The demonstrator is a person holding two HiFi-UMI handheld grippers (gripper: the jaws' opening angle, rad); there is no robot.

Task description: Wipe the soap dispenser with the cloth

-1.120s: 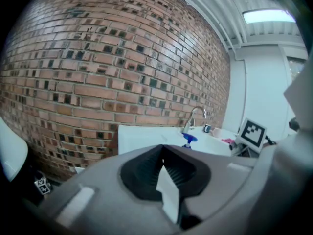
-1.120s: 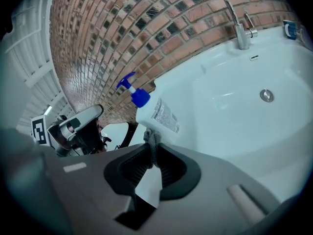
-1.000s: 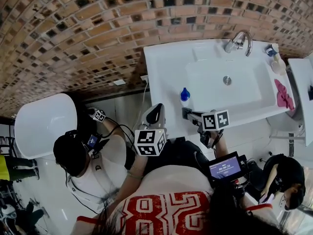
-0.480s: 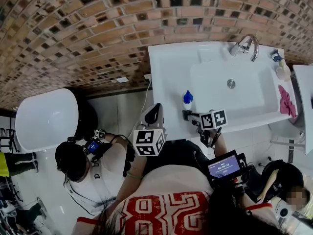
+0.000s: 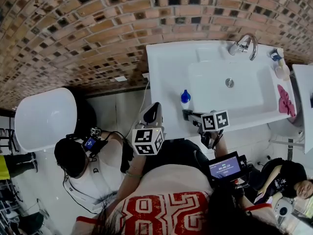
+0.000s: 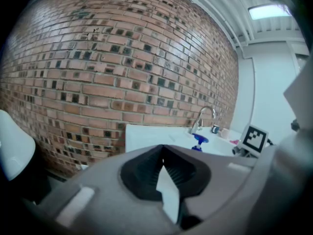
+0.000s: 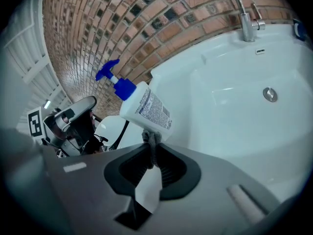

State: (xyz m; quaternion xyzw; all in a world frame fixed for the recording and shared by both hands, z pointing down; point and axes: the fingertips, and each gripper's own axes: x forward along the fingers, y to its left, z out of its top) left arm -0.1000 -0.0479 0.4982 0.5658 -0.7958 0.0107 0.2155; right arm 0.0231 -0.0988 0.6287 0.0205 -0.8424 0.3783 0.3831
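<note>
Soap dispenser (image 5: 185, 98): stood upright on the white counter (image 5: 164, 77), front left of the basin (image 5: 227, 94), near the front edge.
Right hand-held gripper (image 7: 152, 150): clenched on a small grey cloth (image 7: 152, 139), which appears to touch the bottle's lower body.
Left hand-held gripper (image 6: 163, 150): closed with nothing held, kept apart from the bottle.
Hazard, tipping: the bottle is braced by nothing. A firm sideways wipe is judged likely to slide or topple it off the edge or into the basin.
Hazard, cloth: only a narrow pinch is seen, so slippage under friction is possible.
Hazard, pump (image 7: 108, 70): soap could be discharged if it is pressed.
</note>
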